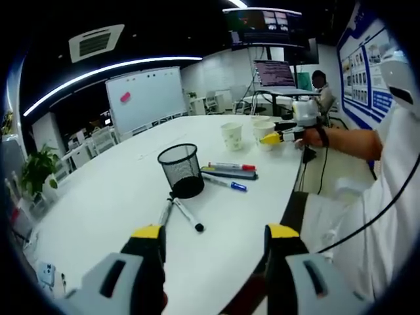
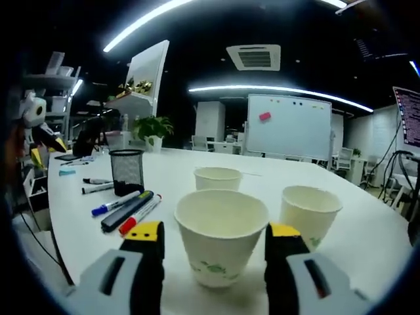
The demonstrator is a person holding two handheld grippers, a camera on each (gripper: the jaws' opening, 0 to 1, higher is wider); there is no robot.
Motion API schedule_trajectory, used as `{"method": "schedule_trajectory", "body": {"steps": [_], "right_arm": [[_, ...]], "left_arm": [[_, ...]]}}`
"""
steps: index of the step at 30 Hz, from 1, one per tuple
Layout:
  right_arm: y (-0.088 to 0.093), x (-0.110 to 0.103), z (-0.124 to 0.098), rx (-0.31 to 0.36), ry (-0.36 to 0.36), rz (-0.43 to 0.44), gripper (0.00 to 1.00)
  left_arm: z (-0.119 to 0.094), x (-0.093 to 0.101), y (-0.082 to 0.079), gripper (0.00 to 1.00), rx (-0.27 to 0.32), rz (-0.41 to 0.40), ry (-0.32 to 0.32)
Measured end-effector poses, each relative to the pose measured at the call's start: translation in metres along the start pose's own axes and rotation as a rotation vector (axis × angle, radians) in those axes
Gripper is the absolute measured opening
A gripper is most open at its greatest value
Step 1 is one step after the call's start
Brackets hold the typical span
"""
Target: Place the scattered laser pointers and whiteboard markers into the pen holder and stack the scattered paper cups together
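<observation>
A black mesh pen holder [image 1: 180,169] stands mid-table. Two markers [image 1: 188,214] lie just in front of it, beyond my open left gripper [image 1: 214,246], which holds nothing. A red-capped marker [image 1: 231,166], a dark laser pointer [image 1: 230,174] and a blue-capped marker [image 1: 226,184] lie right of the holder. In the right gripper view, one paper cup [image 2: 222,236] stands upright between the jaws of my open right gripper [image 2: 215,244]. Two more cups [image 2: 218,177] [image 2: 310,209] stand behind it. The pen holder [image 2: 126,170] and the pens [image 2: 128,210] are to the left.
The white oval table [image 1: 98,197] has its near edge curving close on the right of the left gripper view. A person's arm [image 1: 348,141] reaches in there with the right gripper [image 1: 282,136] at the cups [image 1: 231,136]. A whiteboard [image 2: 289,125], chairs and plants stand behind.
</observation>
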State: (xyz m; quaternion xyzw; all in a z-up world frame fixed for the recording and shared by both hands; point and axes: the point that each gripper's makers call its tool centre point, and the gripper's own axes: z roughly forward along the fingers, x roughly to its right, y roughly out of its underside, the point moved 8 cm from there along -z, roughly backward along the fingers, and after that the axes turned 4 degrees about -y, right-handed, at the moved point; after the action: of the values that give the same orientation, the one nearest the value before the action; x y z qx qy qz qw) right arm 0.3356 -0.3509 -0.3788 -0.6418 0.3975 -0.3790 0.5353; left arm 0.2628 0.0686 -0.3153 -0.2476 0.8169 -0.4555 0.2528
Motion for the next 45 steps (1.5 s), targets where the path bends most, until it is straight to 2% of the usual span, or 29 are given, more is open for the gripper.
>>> {"method": "schedule_trajectory", "body": {"steps": [3, 5, 7, 11, 17, 21, 23, 30, 37, 41, 45], "right_arm": [[-0.001, 0.000, 0.000, 0.021, -0.009, -0.024, 0.61], [0.002, 0.000, 0.001, -0.007, -0.009, -0.030, 0.60], [0.004, 0.002, 0.001, -0.008, -0.006, -0.055, 0.59], [0.002, 0.002, 0.001, 0.013, -0.005, -0.029, 0.59], [-0.004, -0.002, 0.000, 0.033, -0.015, -0.049, 0.58], [0.001, -0.002, 0.004, 0.004, -0.019, -0.048, 0.48], [0.002, -0.004, 0.004, 0.004, -0.025, -0.025, 0.47], [0.001, -0.005, 0.005, -0.015, -0.026, -0.032, 0.46], [-0.003, -0.009, 0.003, -0.001, -0.020, -0.064, 0.46], [-0.011, -0.011, 0.002, 0.056, 0.009, -0.061, 0.46], [-0.016, -0.015, 0.005, 0.026, -0.009, -0.077, 0.46]], "left_arm": [[0.000, -0.001, 0.000, 0.61, -0.003, 0.001, 0.001], [0.000, -0.002, -0.001, 0.61, -0.002, 0.001, -0.002], [0.001, -0.002, -0.001, 0.61, 0.002, -0.003, -0.002], [0.003, 0.000, -0.001, 0.61, -0.004, 0.000, 0.003], [0.003, 0.001, 0.001, 0.61, -0.003, -0.005, 0.001], [0.004, 0.001, 0.003, 0.61, -0.007, -0.012, 0.000], [0.004, 0.001, 0.004, 0.61, -0.009, -0.010, 0.001], [-0.001, -0.001, 0.004, 0.61, -0.012, -0.009, -0.011], [0.001, 0.002, 0.003, 0.61, -0.004, -0.006, 0.001], [0.003, 0.003, 0.004, 0.61, -0.003, -0.011, 0.003], [0.003, 0.003, 0.003, 0.61, -0.015, 0.000, 0.005]]}}
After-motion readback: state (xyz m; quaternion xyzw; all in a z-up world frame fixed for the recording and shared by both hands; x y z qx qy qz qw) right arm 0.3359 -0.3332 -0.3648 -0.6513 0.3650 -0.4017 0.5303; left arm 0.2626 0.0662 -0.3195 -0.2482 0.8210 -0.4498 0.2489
